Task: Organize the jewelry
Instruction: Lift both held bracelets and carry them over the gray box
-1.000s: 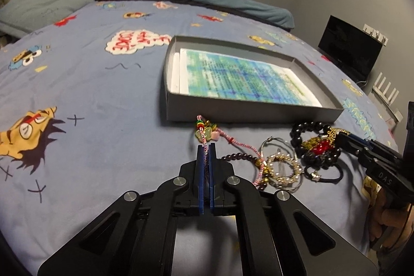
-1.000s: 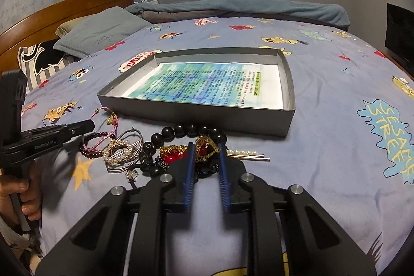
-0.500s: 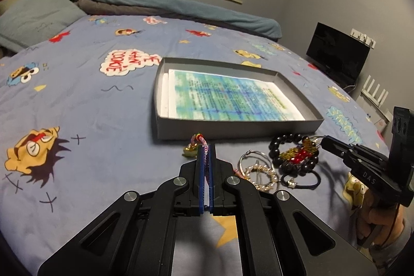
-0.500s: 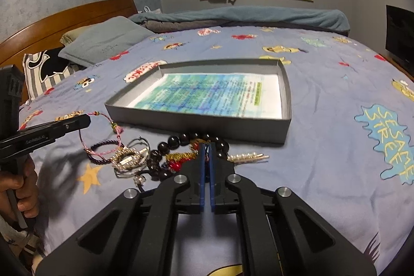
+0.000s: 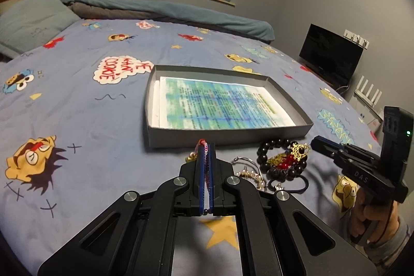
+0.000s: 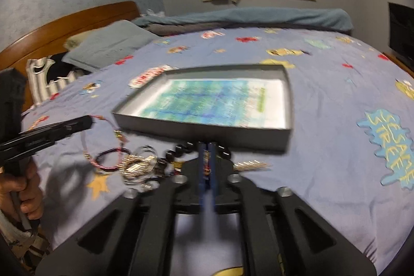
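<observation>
left gripper [image 5: 205, 151] around pink cord bracelet [image 5: 206, 159]

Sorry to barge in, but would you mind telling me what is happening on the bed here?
A person is sorting jewelry on the bed with two handheld grippers. The left gripper is shut on a pink braided cord bracelet, lifting it from the pile. The right gripper is closed on something red and gold, apparently the ornament on the black bead bracelet. The grey tray behind holds only a printed sheet; no jewelry is in it yet.
</observation>
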